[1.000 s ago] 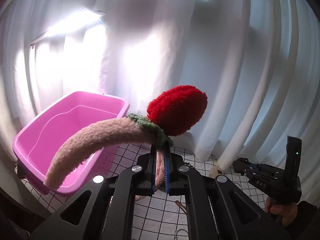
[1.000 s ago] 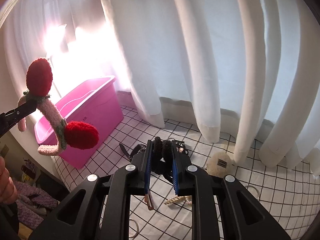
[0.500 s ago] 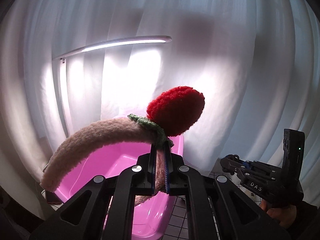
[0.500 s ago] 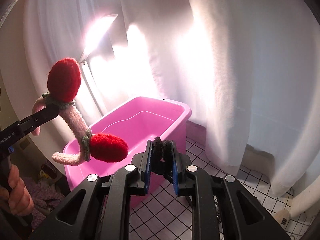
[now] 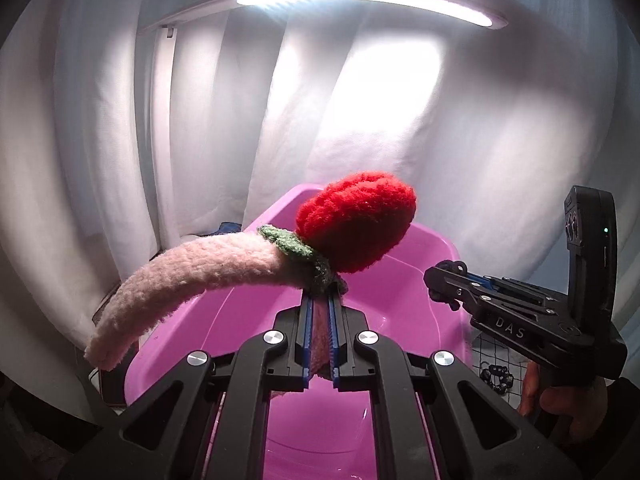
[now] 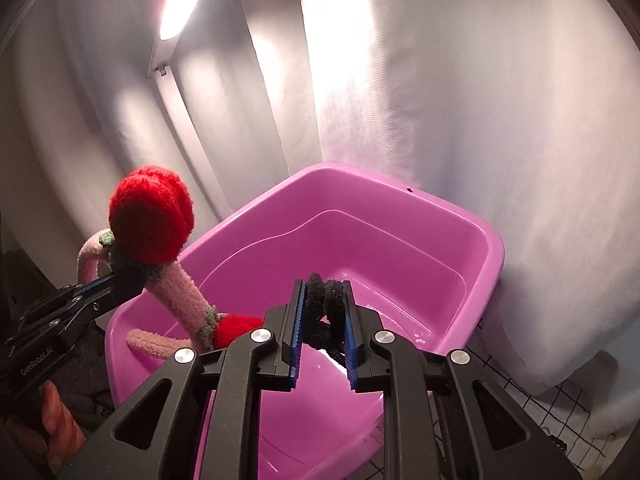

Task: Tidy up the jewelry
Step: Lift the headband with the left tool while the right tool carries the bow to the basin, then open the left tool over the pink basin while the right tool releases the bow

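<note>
Left tongs (image 5: pixel 319 320) clamp headband (image 5: pixel 192 276), right tongs (image 6: pixel 322 312) scrunchie (image 6: pixel 325 312); basin (image 6: pixel 400 208) floor partly hidden.

Pink tub (image 6: pixel 490 248) open-topped (bare inside) — curtain (image 6: pixel 500 100) crowds behind.

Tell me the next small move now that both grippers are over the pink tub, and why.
Probably open the right gripper: its black hair tie hangs directly above the pink tub, so it should drop inside. The left gripper can release the plush headband afterwards.
</note>
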Demonstrator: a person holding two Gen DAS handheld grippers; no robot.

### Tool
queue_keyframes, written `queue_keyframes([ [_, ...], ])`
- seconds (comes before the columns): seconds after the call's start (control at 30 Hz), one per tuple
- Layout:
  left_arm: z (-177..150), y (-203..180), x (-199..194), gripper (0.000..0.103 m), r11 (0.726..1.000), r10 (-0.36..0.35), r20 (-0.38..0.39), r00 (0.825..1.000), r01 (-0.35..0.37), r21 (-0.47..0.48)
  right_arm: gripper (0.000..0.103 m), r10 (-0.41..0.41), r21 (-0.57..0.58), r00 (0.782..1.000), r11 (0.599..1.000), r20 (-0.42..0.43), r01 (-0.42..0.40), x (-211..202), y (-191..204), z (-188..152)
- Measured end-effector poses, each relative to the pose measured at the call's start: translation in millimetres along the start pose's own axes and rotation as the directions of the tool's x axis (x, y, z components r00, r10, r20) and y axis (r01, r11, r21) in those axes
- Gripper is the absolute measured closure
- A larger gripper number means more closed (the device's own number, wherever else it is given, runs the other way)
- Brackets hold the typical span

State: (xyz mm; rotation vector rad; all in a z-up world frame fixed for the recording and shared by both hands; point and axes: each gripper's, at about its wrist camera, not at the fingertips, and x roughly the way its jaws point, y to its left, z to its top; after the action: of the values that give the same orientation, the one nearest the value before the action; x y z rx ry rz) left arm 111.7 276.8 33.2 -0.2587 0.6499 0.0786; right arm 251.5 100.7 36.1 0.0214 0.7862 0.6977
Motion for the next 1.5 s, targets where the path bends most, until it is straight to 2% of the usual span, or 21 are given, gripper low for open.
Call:
queue_keyframes([
  [0.23,-1.8,10.2,36.7,0.096,0.999,0.025,-0.123,0.992,-0.028,-0.027,0.086,-0.06,-0.003,0.99,0.998,-0.127,0.06,40.5,1.8,6.8],
  [0.37,-0.5,4.0,46.1,0.096,0.998,0.07,-0.157,0.985,-0.069,0.012,0.086,-0.078,0.005,0.98,0.997,-0.185,0.081,53.4,0.2,8.9],
  [0.4,2.6,6.9,49.1,0.096,0.998,0.071,-0.167,0.983,-0.069,0.012,0.084,-0.082,0.006,0.977,0.996,-0.196,0.085,55.5,0.7,9.1],
  [0.5,4.5,10.3,49.4,0.092,0.998,0.066,-0.179,0.982,-0.067,0.003,0.06,-0.102,0.011,0.973,0.994,-0.206,0.106,57.1,-1.0,12.4],
  [0.53,3.1,11.6,46.3,0.088,0.997,0.072,-0.179,0.981,-0.073,0.002,0.057,-0.113,0.011,0.974,0.993,-0.195,0.117,55.1,-2.9,13.8],
  [0.57,4.1,12.9,45.9,0.075,0.997,0.078,-0.178,0.981,-0.08,-0.001,0.057,-0.119,0.011,0.975,0.992,-0.189,0.124,53.7,-4.3,15.0],
  [0.6,4.1,14.2,44.2,0.054,0.996,0.086,-0.173,0.981,-0.088,-0.005,0.056,-0.123,0.013,0.974,0.992,-0.19,0.128,53.0,-5.3,16.1],
  [0.67,4.1,14.6,35.7,0.026,0.994,0.105,-0.14,0.985,-0.109,-0.016,0.051,-0.126,0.023,0.973,0.991,-0.193,0.133,50.6,-7.9,16.7],
  [0.73,5.4,15.5,29.0,0.025,0.993,0.111,-0.112,0.987,-0.114,-0.017,0.045,-0.122,0.036,0.974,0.991,-0.193,0.132,50.4,-9.4,17.1],
  [0.93,4.4,17.2,23.7,0.025,0.991,0.124,-0.118,0.985,-0.128,-0.025,0.039,-0.108,0.073,0.968,0.989,-0.225,0.127,49.1,-14.9,18.6],
  [1.13,2.9,17.5,17.4,0.025,0.992,0.119,-0.115,0.986,-0.124,-0.038,0.036,-0.109,0.049,0.938,0.99,-0.329,0.132,53.0,-15.0,21.8],
  [1.2,2.7,16.9,15.4,0.024,0.991,0.12,-0.112,0.986,-0.125,-0.039,0.036,-0.081,0.061,0.925,0.992,-0.371,0.111,55.7,-16.8,23.0],
  [1.27,2.3,16.5,12.9,0.024,0.991,0.119,-0.108,0.987,-0.124,-0.041,0.036,-0.042,0.099,0.928,0.991,-0.371,0.084,54.5,-19.4,25.5],
  [1.33,1.7,16.2,10.5,0.024,0.991,0.118,-0.104,0.988,-0.123,-0.045,0.028,-0.006,0.13,0.922,0.99,-0.388,0.061,54.9,-22.0,27.9],
  [1.37,1.3,16.3,9.3,0.024,0.991,0.119,-0.103,0.988,-0.124,-0.046,0.028,0.002,0.135,0.92,0.989,-0.393,0.056,54.5,-22.3,28.4],
  [1.5,-0.7,16.0,4.8,0.024,0.991,0.121,-0.099,0.988,-0.126,-0.047,0.028,-0.031,0.11,0.923,0.991,-0.383,0.078,49.6,-19.1,28.9],
])
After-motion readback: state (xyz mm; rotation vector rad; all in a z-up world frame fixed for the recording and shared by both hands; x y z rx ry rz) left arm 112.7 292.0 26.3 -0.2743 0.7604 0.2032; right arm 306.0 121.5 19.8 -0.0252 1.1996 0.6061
